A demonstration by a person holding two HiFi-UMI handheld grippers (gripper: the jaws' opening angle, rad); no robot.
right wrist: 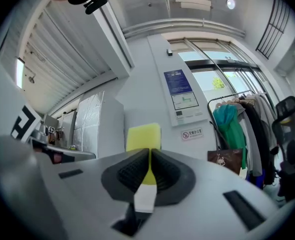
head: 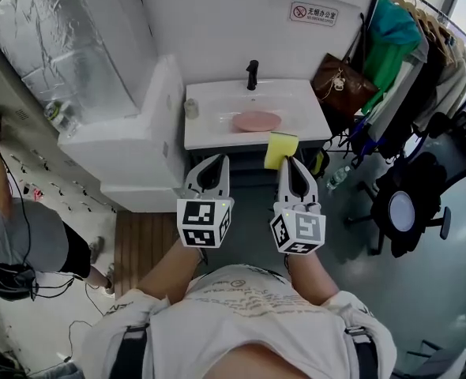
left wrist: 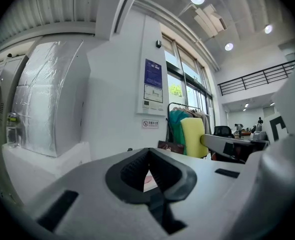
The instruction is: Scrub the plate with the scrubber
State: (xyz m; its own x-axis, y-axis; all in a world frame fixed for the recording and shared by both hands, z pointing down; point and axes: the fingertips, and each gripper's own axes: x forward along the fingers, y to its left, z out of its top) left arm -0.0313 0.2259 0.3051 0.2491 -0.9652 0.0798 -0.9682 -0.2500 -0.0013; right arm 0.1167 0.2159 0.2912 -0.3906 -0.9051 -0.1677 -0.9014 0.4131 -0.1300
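A pink plate lies in the white sink, below the black faucet. My right gripper is held in the air in front of the sink and is shut on a yellow scrubber, which sticks up beyond the jaw tips. In the right gripper view the scrubber is pinched between the ribbed pads of the gripper. My left gripper hovers beside it at the same height, shut and empty. The scrubber also shows in the left gripper view, to the right.
A white cabinet stands left of the sink, and a small cup sits on the sink's left rim. A brown bag, a clothes rack and a black chair crowd the right. A person in grey stands at the far left.
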